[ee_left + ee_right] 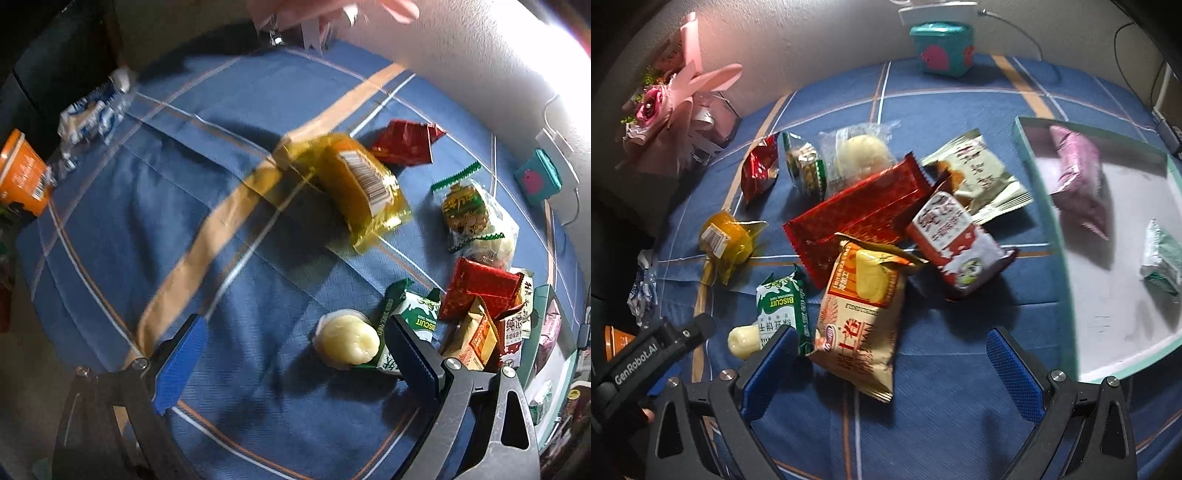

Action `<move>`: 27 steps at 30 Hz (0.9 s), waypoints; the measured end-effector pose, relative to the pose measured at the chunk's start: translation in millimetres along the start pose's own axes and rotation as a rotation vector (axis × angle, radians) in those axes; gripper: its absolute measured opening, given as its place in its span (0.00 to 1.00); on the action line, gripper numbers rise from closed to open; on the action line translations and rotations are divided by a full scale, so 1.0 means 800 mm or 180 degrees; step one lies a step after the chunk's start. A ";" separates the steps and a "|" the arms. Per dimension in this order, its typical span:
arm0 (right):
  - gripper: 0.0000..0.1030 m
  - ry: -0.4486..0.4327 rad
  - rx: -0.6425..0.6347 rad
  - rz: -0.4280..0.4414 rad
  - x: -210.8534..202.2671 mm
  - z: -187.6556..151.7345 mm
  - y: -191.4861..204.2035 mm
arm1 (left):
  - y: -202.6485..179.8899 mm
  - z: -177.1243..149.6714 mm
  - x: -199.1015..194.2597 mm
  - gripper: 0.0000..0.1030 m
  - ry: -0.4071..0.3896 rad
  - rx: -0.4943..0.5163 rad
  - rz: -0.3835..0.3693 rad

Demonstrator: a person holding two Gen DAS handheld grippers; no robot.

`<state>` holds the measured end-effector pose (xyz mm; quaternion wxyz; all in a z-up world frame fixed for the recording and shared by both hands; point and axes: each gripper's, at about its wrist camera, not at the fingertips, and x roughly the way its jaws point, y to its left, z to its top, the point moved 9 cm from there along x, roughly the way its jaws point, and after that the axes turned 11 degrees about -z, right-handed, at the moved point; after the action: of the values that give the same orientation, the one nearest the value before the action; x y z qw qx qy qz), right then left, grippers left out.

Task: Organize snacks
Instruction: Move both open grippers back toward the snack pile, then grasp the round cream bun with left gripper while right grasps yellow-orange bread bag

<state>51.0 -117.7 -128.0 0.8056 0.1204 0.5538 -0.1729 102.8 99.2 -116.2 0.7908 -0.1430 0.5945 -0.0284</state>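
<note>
Several wrapped snacks lie on a blue plaid cloth [110,221]. In the left wrist view my left gripper [295,350] is open and empty above the cloth, with a pale jelly cup [347,343] and a green biscuit pack [417,314] near its right finger, and a yellow pack [354,184] farther off. In the right wrist view my right gripper [890,369] is open and empty over the near end of an orange-and-cream snack bag [864,317]. A long red pack [857,214] and a red-and-white pack [956,243] lie behind. A teal-rimmed tray [1056,240] holds a pink pack [1078,177] and a pale green pack [1161,262].
A teal box [942,48] stands at the back by the wall. A pink flower bouquet [665,110] sits at the back left. An orange box [22,173] and a blue-white wrapper [92,110] lie at the cloth's left edge. My left gripper's body [646,354] shows at lower left.
</note>
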 end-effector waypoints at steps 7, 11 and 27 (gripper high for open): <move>1.00 0.0085 -0.0043 -0.0091 0.030 -0.002 0.016 | 0.002 -0.004 0.027 0.93 0.0186 -0.0029 0.0008; 1.00 0.0089 -0.0112 -0.0203 0.042 0.000 0.023 | 0.002 -0.003 0.037 0.93 0.0237 -0.0006 0.0042; 1.00 0.0273 -0.0146 -0.0576 0.080 -0.011 0.010 | -0.001 -0.009 0.068 0.93 0.0402 0.0268 0.0318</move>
<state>68.1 -116.0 -191.0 0.7647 0.0588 0.6002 -0.2270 112.3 85.7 -168.8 0.7574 -0.0777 0.6479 -0.0228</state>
